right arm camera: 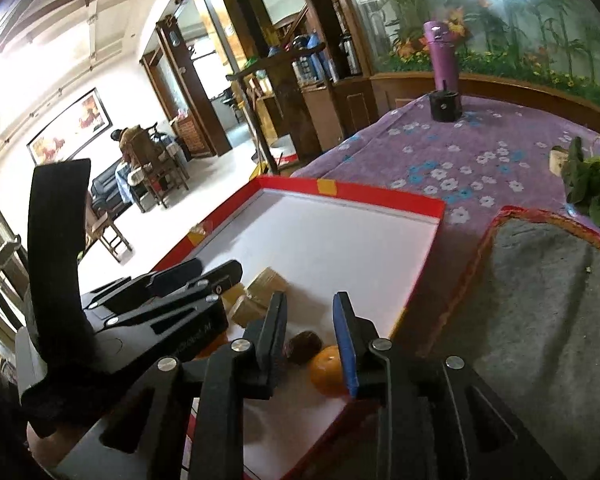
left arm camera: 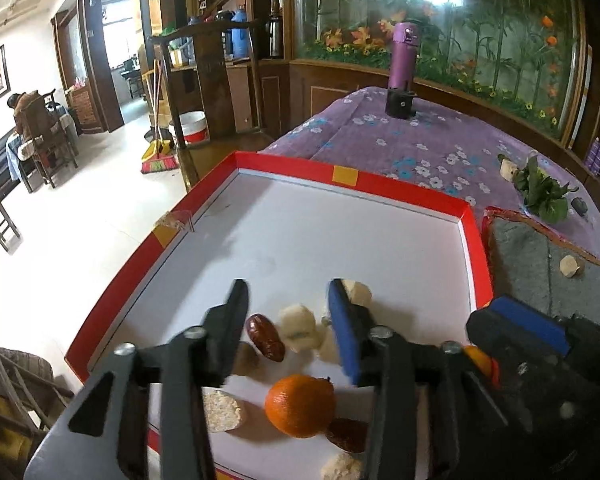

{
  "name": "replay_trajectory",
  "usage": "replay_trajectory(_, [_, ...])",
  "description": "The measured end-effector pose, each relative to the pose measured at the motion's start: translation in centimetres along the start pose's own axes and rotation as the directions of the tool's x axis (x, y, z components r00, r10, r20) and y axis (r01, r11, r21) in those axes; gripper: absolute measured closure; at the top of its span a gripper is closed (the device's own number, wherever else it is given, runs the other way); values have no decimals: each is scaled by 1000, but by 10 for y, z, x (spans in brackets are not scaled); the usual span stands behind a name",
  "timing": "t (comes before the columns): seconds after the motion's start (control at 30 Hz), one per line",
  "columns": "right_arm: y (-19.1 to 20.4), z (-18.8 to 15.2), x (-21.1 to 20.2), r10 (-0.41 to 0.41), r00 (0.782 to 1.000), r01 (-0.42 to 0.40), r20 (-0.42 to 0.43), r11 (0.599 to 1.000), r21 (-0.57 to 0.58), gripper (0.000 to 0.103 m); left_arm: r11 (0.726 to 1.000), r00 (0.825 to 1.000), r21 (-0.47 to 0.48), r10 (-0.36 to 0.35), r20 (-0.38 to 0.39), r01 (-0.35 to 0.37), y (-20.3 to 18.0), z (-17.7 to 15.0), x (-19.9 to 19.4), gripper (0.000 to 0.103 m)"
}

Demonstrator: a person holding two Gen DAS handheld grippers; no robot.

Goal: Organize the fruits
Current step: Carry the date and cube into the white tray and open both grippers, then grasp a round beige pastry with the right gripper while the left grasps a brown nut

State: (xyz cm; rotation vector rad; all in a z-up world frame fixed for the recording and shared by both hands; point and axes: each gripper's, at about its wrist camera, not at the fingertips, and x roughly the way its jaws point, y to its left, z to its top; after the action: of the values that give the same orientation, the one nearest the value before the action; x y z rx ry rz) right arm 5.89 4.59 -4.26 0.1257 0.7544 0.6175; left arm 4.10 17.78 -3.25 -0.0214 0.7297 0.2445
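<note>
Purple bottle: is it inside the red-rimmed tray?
No, the purple bottle stands on the flowered cloth beyond the far rim of the red-rimmed tray.

Right hand-held gripper parted over red-rimmed tray, nothing gripped; brown date and orange lying below, pale chunks just beyond.

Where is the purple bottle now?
In both views the purple bottle stands upright at the far end of the flowered tablecloth, beyond the red-rimmed tray.
</note>
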Motion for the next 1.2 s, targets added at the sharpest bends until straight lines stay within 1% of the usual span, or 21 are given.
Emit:
replay_trajectory(0.1, [-10, 1, -9, -7, 1000, 6, 19, 1000, 25, 77, 1000, 1000, 20, 6, 25, -7, -7, 2, -9, 54])
replay_trajectory(0.23, [-23, 1, -22, -17, 999, 14, 42, 998, 57, 77, 999, 999, 44, -3, 53, 0, -18, 3, -21, 46])
replay_trajectory(0.47, [-47, -2, -52, -35, 995, 25, 91, 994, 109, 76, 996, 995, 93, -26, 95, 17, -46, 6, -44, 45])
replay_trajectory(0.8, [-91, -10, -109, -79, 982, 46, 170, 981, 189, 70, 984, 987, 170, -73, 140, 48, -96, 7, -76, 43])
replay_trajectory(0.97, [-124, -16, -144, -132, 969, 82, 207, 968, 237, 68, 974, 984, 214, -108, 143, 76, -124, 5, -86, 41])
replay_trajectory(1.07, [-148, -21, -163, -174, 960, 110, 221, 956, 272, 66, 967, 982, 241, -121, 145, 83, -139, 3, -89, 37])
replay_trajectory(1.13, [-166, -25, -175, -209, 953, 139, 220, 945, 295, 65, 961, 981, 262, -133, 140, 93, -151, 2, -87, 35])
replay_trajectory(1.2, [-186, -30, -184, -250, 947, 179, 201, 932, 316, 61, 950, 981, 288, -158, 113, 120, -164, -1, -83, 34])
